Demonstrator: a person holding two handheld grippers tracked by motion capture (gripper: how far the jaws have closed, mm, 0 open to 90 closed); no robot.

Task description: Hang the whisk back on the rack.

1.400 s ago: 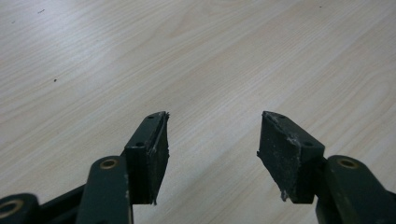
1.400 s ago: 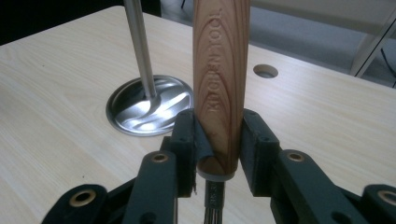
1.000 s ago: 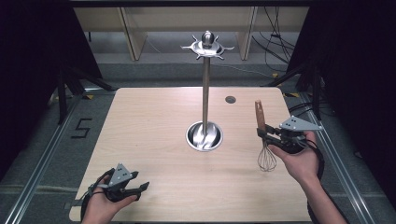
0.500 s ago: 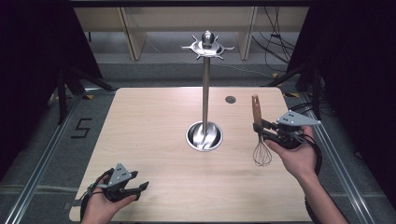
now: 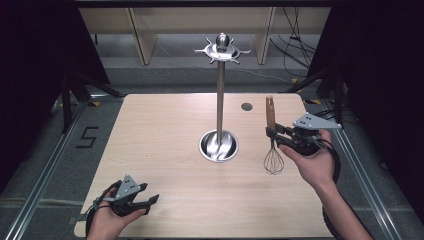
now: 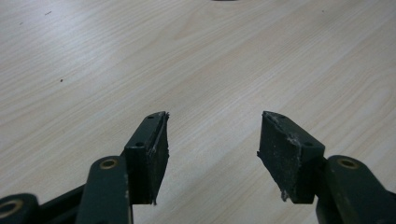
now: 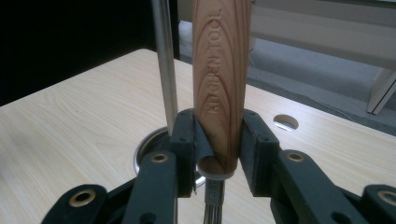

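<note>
Since the earlier frames your right gripper (image 5: 274, 134) has carried the whisk (image 5: 272, 142) up and slightly toward the stand (image 5: 219, 100), and the handle now stands nearly upright with the wires hanging below. Your left gripper (image 5: 145, 201) has stayed put at the near left of the table (image 5: 150, 130), jaws spread wide and holding nothing.

You have the whisk clamped at the low end of its wooden handle, just above where the wires begin, and it hangs clear of the table, to the right of the stand's bowl-shaped base. Expect it to be light. The handle is stiff, and the varnished wood looks smooth enough to slip or pivot in the pads if you swing it quickly. The wire loops are springy and will flex instead of break, so they make a poor place to grip. Keep your hold on the wood.

The right gripper view shows what the high view cannot: both pads (image 7: 254, 140) pressed against the handle's sides, embossed lettering on the wood, and the stand's pole just behind to the left. The high view gives you the hooked crown at the stand's top and the handle's upper end, which you cannot see in the right gripper view.
</note>
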